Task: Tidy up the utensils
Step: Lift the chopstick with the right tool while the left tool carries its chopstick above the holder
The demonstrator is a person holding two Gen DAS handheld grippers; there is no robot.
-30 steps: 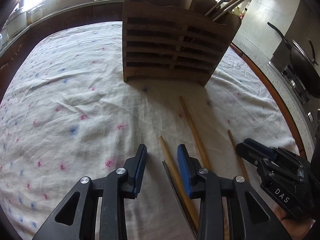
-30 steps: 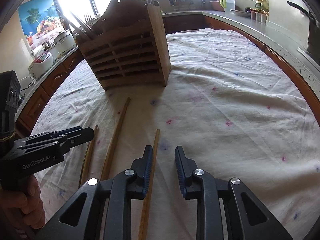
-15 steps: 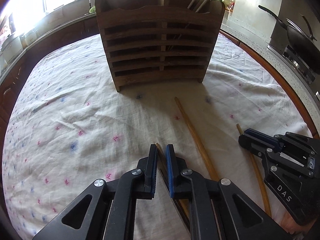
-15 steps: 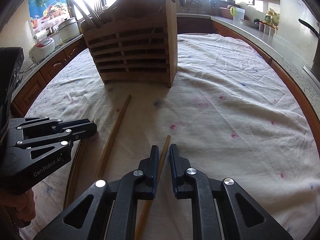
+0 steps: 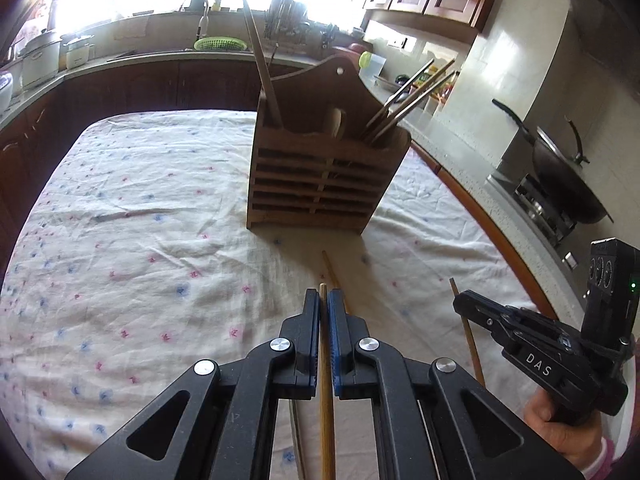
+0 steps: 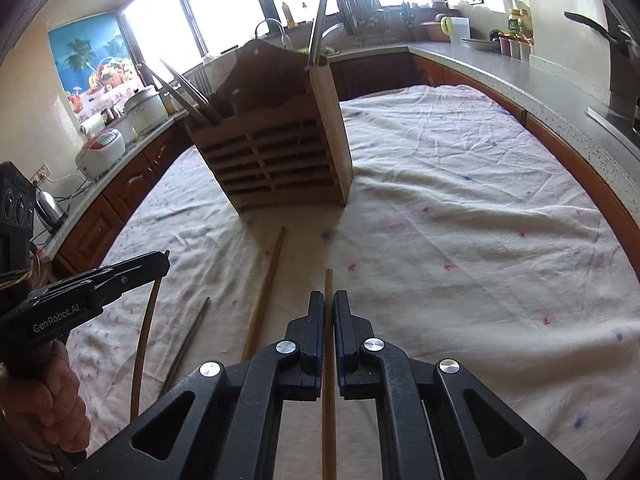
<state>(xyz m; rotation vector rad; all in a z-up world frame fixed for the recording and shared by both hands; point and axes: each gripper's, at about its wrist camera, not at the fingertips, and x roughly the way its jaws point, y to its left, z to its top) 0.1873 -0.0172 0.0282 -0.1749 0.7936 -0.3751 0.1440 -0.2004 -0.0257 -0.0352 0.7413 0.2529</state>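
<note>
My left gripper (image 5: 324, 294) is shut on a light wooden chopstick (image 5: 326, 420) and holds it off the flowered cloth (image 5: 140, 240). My right gripper (image 6: 329, 296) is shut on another wooden chopstick (image 6: 328, 280), also raised. Each gripper shows in the other's view: the right gripper (image 5: 460, 300) to the right, the left gripper (image 6: 164, 258) to the left. Ahead stands the slatted wooden utensil holder (image 5: 320, 184) (image 6: 280, 160) with several sticks in it. A long wooden stick (image 6: 268, 280) and a dark chopstick (image 6: 188, 340) lie on the cloth between the grippers.
A stove with a dark wok (image 5: 568, 184) stands beyond the table's right edge. Counters with rice cookers (image 6: 104, 148), a kettle (image 6: 50, 208) and a sink run around the back. A hand (image 6: 44, 400) holds the left gripper's handle.
Both grippers closed, each on a wooden chopstick that lay on the cloth. Both then rose with their chopsticks, the left one more.
</note>
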